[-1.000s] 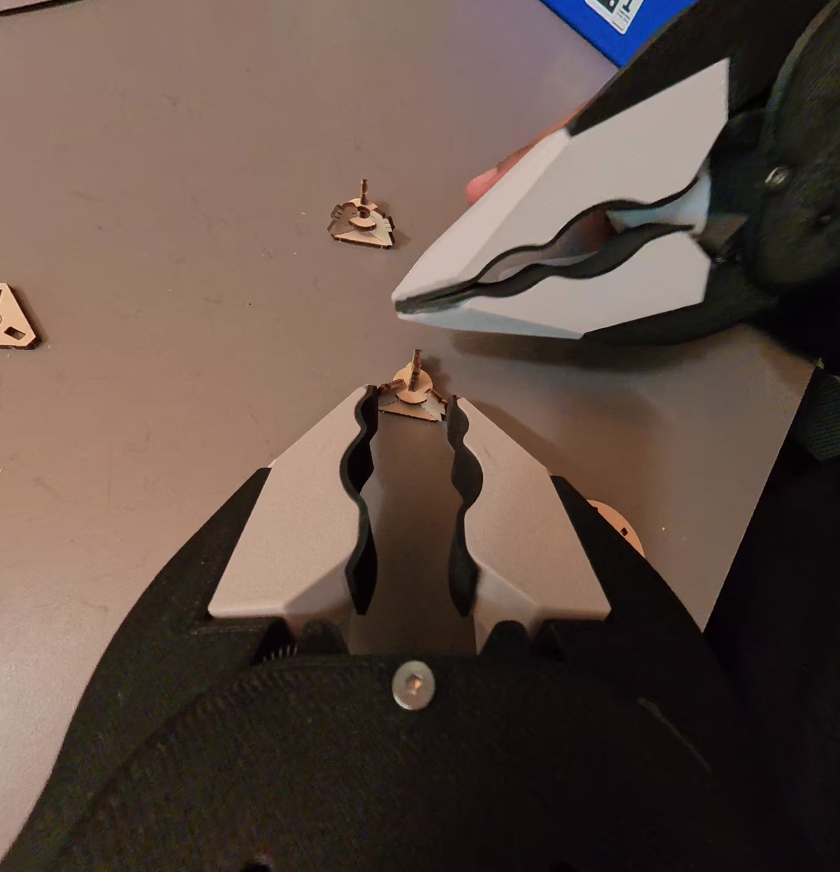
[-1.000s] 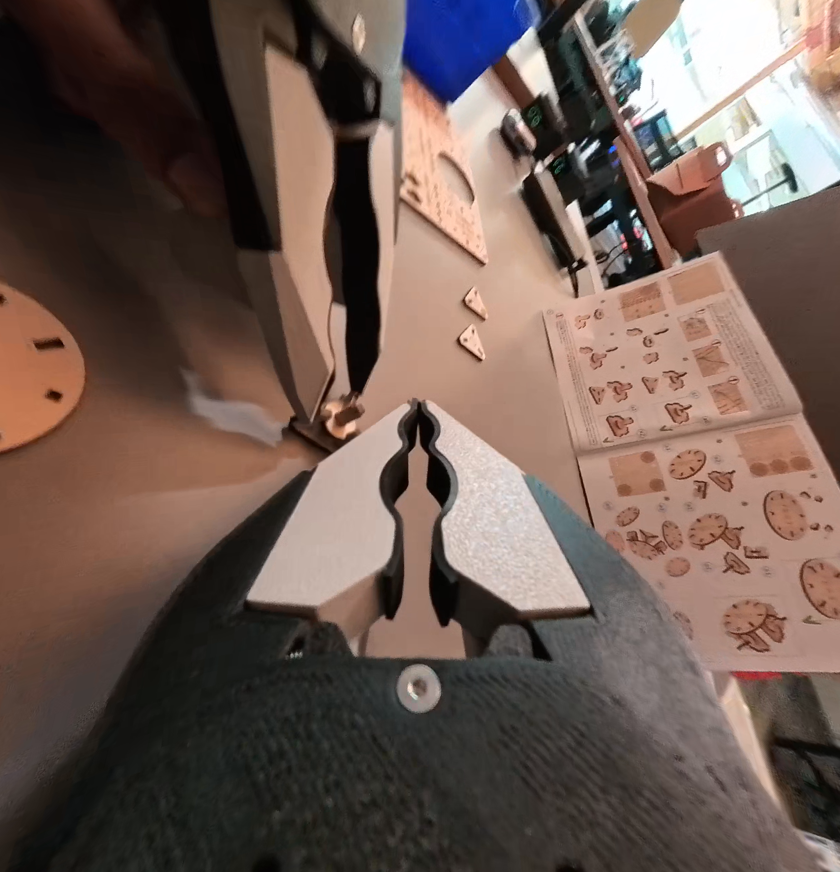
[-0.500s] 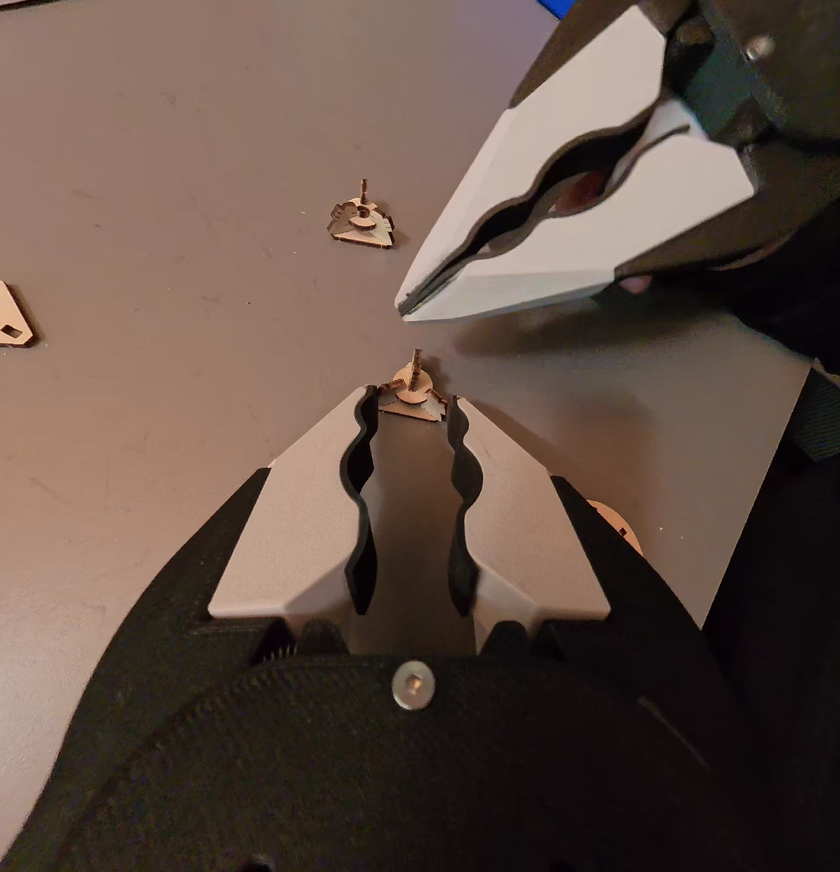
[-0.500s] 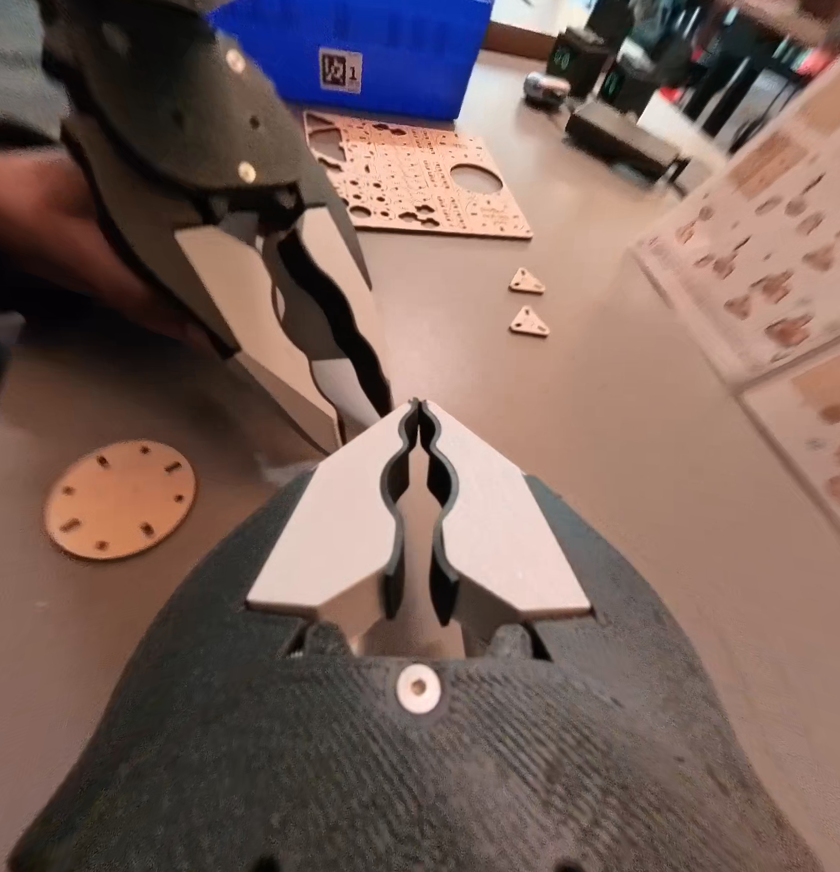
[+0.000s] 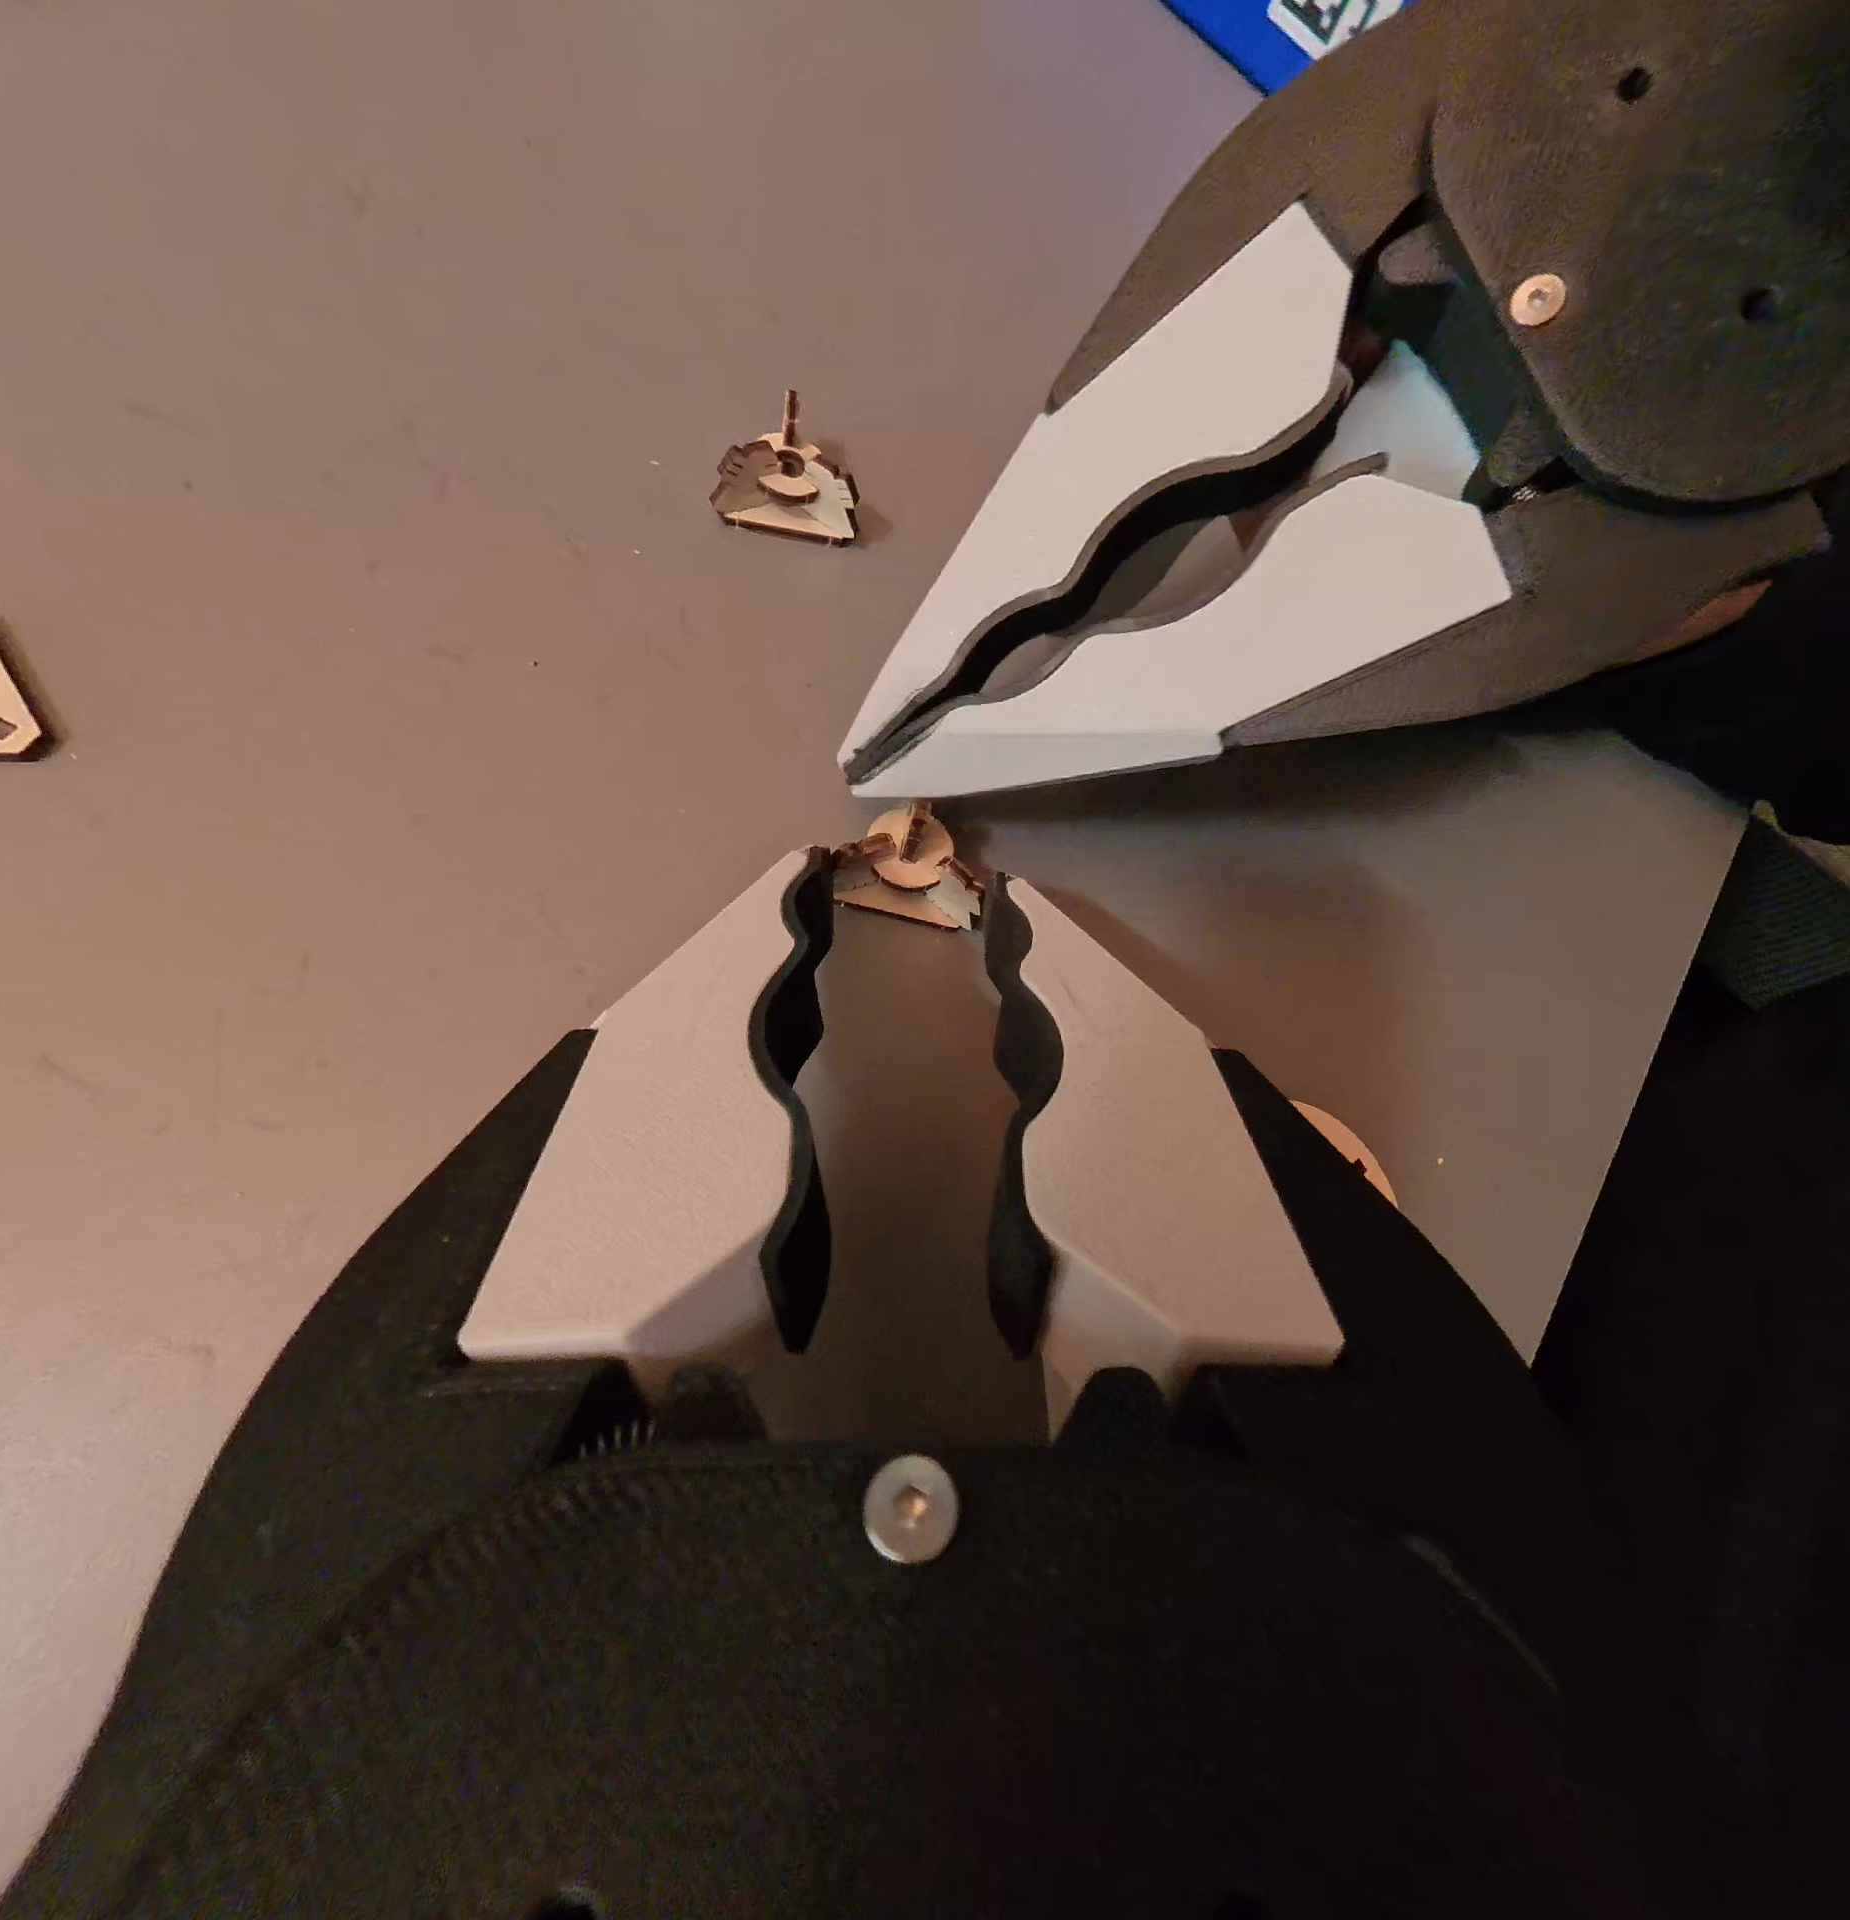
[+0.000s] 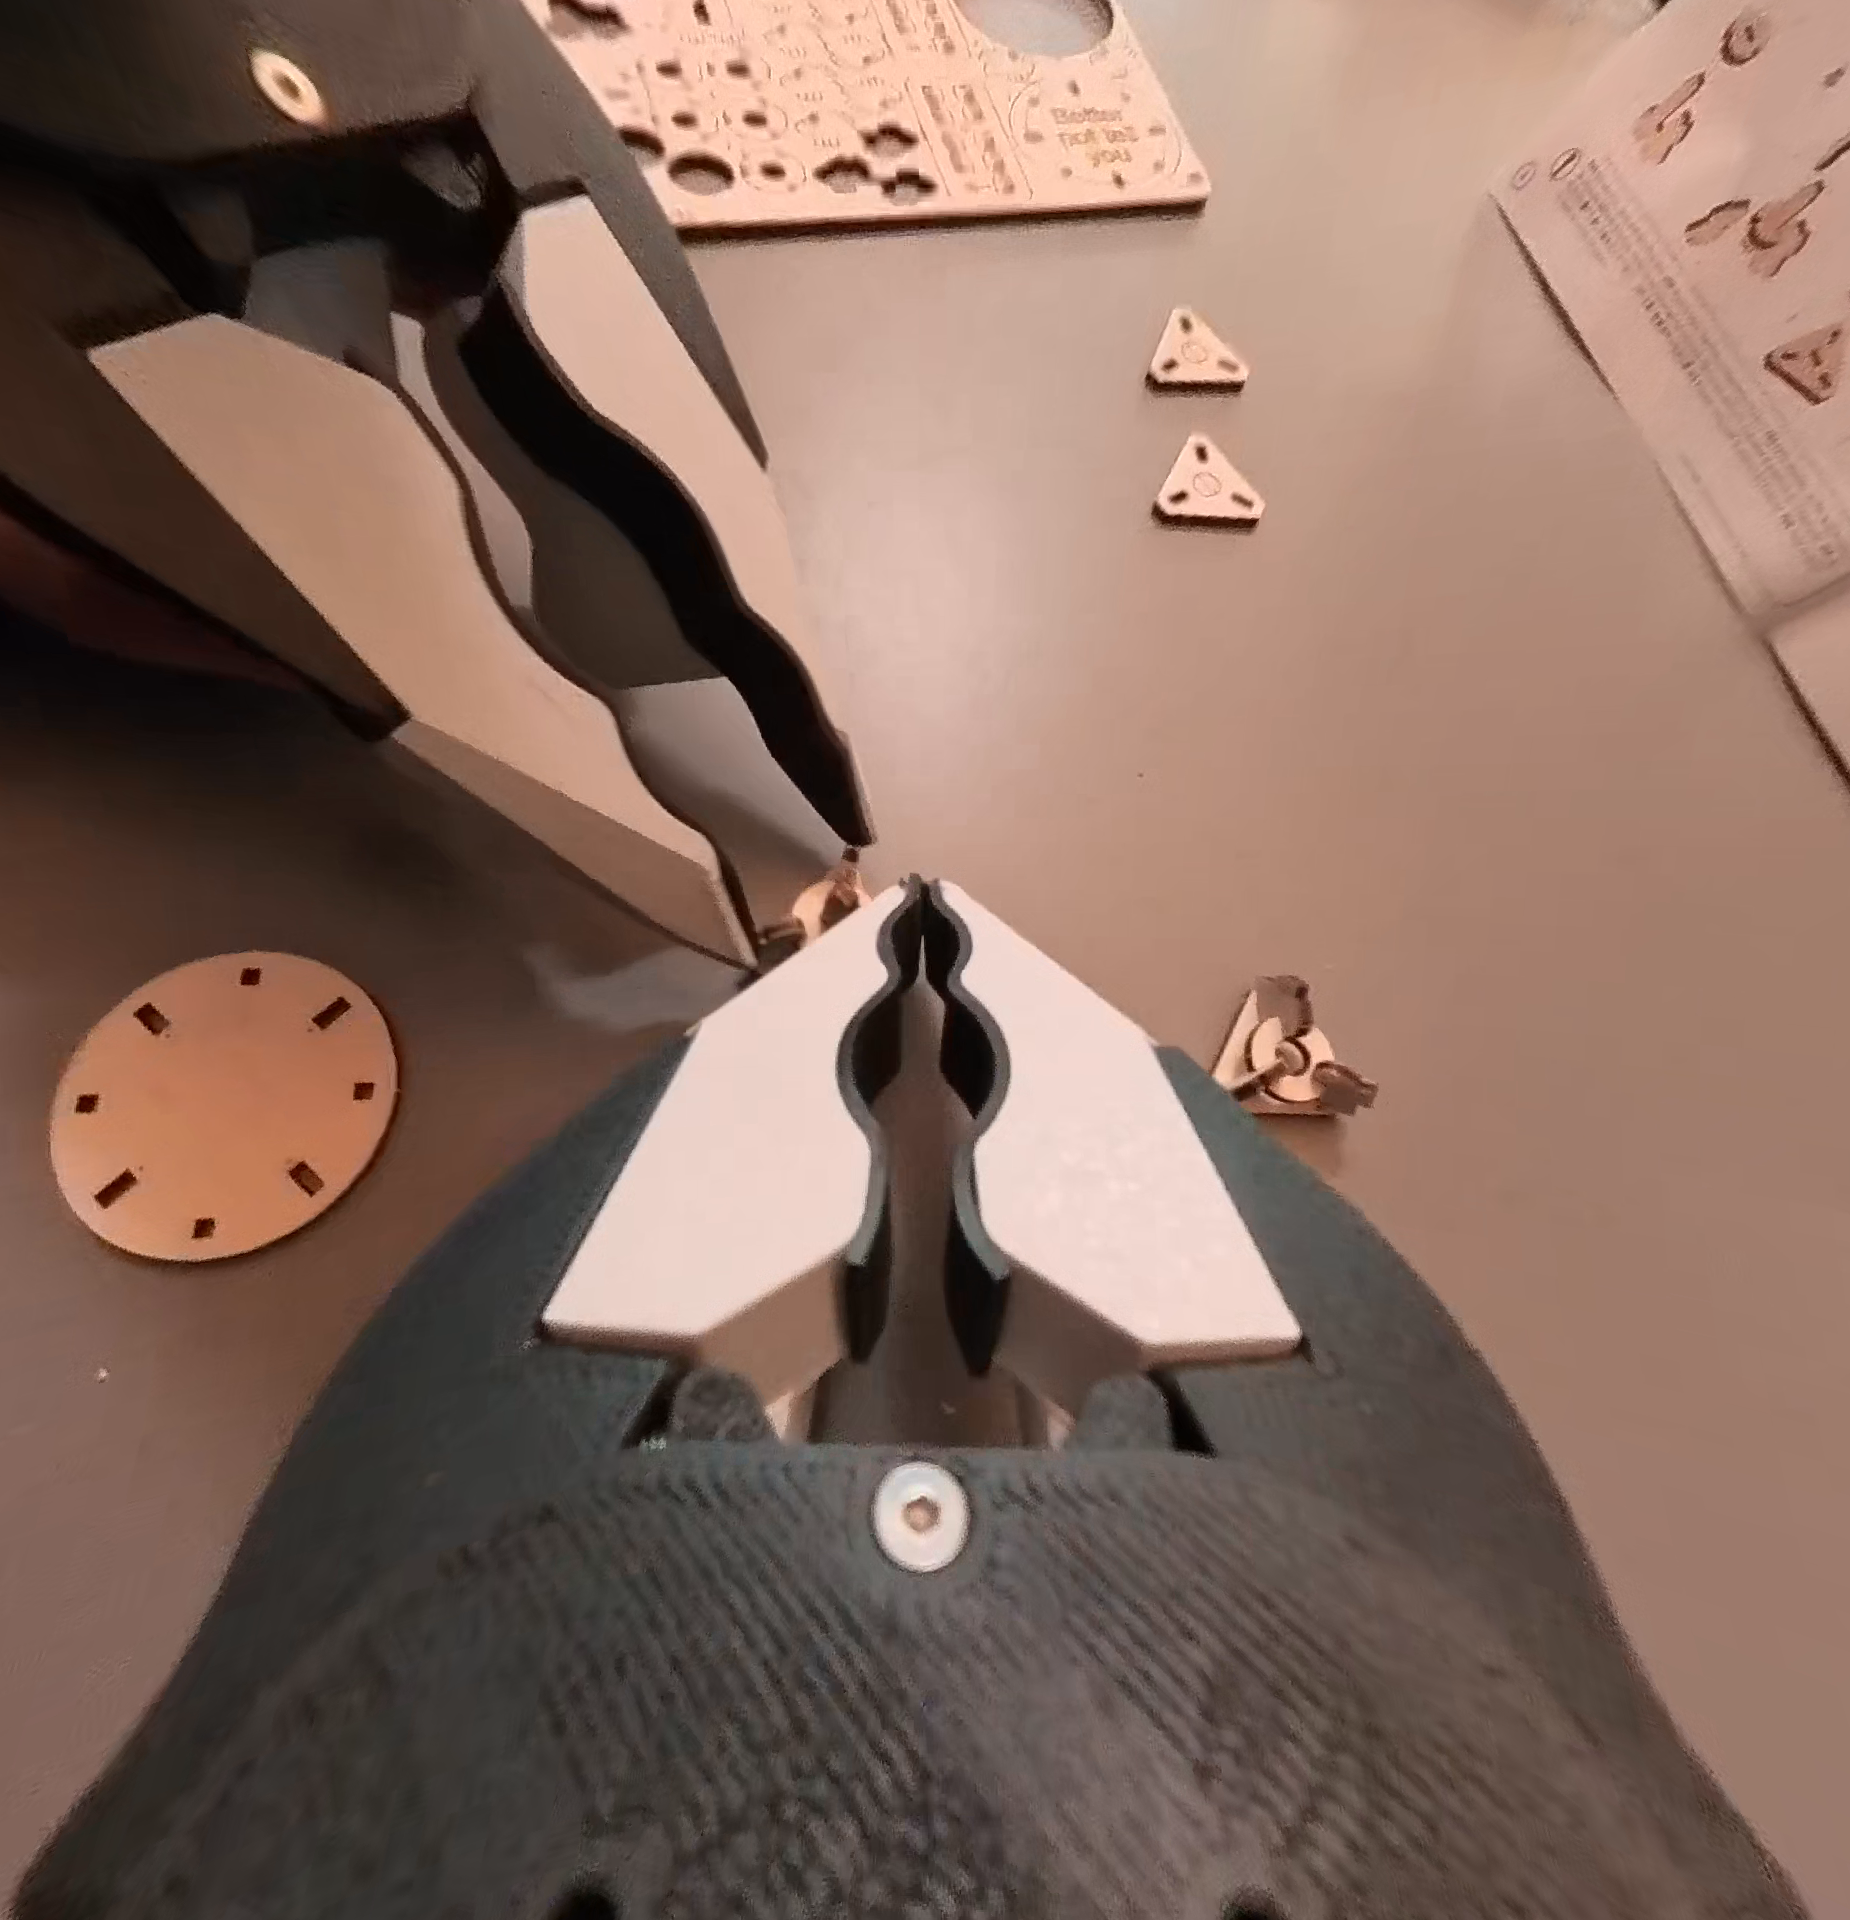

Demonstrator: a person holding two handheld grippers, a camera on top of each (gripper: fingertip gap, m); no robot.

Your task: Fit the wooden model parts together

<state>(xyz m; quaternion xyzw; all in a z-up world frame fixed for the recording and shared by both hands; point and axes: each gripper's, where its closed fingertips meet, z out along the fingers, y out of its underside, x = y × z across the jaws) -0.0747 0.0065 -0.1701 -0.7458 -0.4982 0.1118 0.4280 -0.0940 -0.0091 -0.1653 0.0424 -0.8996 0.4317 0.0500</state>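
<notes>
Wooden and laser-cut, a small triangular assembly (image 5: 905, 878) with an upright peg sits at frame centre, clamped between the left gripper (image 5: 908, 883) pads. Directly above it, the right gripper (image 5: 861, 758) is clenched on nothing, its underside hiding the peg's tip.

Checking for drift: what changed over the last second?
Right hand-held gripper, shut with nothing visible between its tips, rolled over and dropped to just above the wooden assembly. Left hand-held gripper stayed clamped on that assembly; the second assembly did not move.
</notes>
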